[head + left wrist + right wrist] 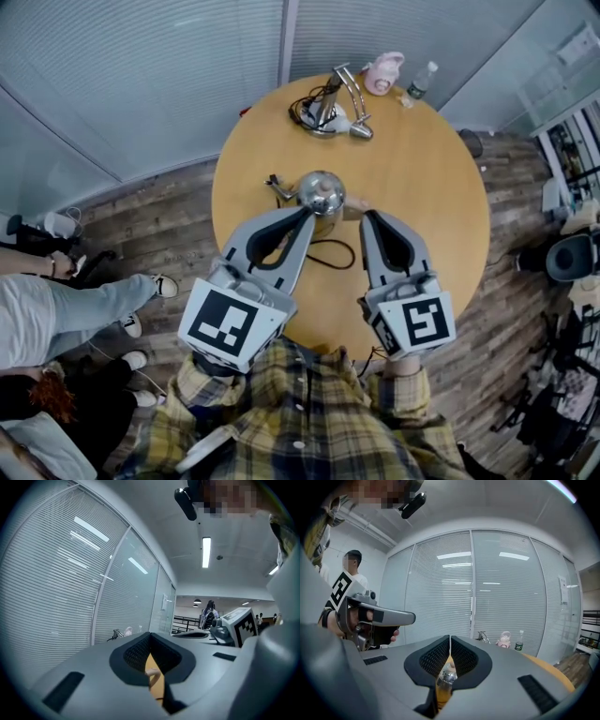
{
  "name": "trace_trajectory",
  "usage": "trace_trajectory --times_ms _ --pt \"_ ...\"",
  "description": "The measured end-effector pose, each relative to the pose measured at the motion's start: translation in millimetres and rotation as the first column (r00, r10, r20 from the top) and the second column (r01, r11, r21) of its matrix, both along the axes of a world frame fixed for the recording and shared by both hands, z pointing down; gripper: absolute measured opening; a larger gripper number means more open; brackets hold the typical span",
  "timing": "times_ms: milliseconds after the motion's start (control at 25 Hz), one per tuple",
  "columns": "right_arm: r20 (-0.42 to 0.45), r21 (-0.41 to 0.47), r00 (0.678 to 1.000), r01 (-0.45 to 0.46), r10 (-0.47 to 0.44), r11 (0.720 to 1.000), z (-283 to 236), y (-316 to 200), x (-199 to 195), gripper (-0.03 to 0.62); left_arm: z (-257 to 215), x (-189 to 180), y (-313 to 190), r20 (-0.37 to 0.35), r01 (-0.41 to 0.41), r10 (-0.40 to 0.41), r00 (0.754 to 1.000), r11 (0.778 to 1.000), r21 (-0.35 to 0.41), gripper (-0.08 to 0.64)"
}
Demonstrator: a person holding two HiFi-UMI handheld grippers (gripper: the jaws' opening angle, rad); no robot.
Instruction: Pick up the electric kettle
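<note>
Plainly, the electric kettle (321, 192) stood upright near the middle of the round wooden table (427, 178), just ahead of both tools and between their tips. From the head view, the left hand-held gripper (306, 214) had its tip up against the kettle's near left side, though actual contact could not be told. The right hand-held gripper (367, 216) ended just beside the kettle's right flank, close to a pale stub (354, 202) sticking out there. The left looked slightly the nearer.

Both tools had their jaws closed tip to tip with nothing caught between them. In the right gripper view only a sliver of the kettle (446, 676) showed through the slit below the tips.

The kettle's body was polished steel, domed and round, likely slick to pinch. A dark part (274, 184) jutted from its left side, probably the handle or plug. A thin black cord (335, 253) looped on the table in front of it, between the two tools.

By my judgement, the jaws would need to open before either could take hold, and the cord would trail along with any lift.
</note>
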State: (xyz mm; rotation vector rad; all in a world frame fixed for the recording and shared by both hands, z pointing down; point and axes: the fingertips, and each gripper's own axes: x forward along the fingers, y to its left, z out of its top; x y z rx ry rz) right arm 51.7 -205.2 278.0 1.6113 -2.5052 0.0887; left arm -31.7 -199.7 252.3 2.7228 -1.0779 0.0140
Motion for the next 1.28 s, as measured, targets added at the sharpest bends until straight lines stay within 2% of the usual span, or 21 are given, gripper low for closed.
trace_trajectory --times_ms 320,720,960,1280 --pt "0.0 -0.037 1.0 -0.023 0.023 0.999 19 1 6 0.034 14 0 -3 0.011 -0.003 0.004 1.0 1.0 -0.014 0.003" --pt "0.035 -0.056 0.998 -0.043 0.045 0.997 51 -5 12 0.035 42 -6 -13 0.02 0.034 -0.033 0.999 0.999 -0.041 0.003" --pt "0.003 -0.094 0.998 -0.061 0.062 0.994 79 -13 27 0.037 67 -5 -20 0.026 0.046 -0.044 0.999 0.995 -0.084 0.005" --pt "0.0 -0.137 0.998 -0.07 0.07 0.988 115 -30 44 0.116 94 1 -37 0.049 0.055 -0.05 0.998 0.993 -0.107 0.003"
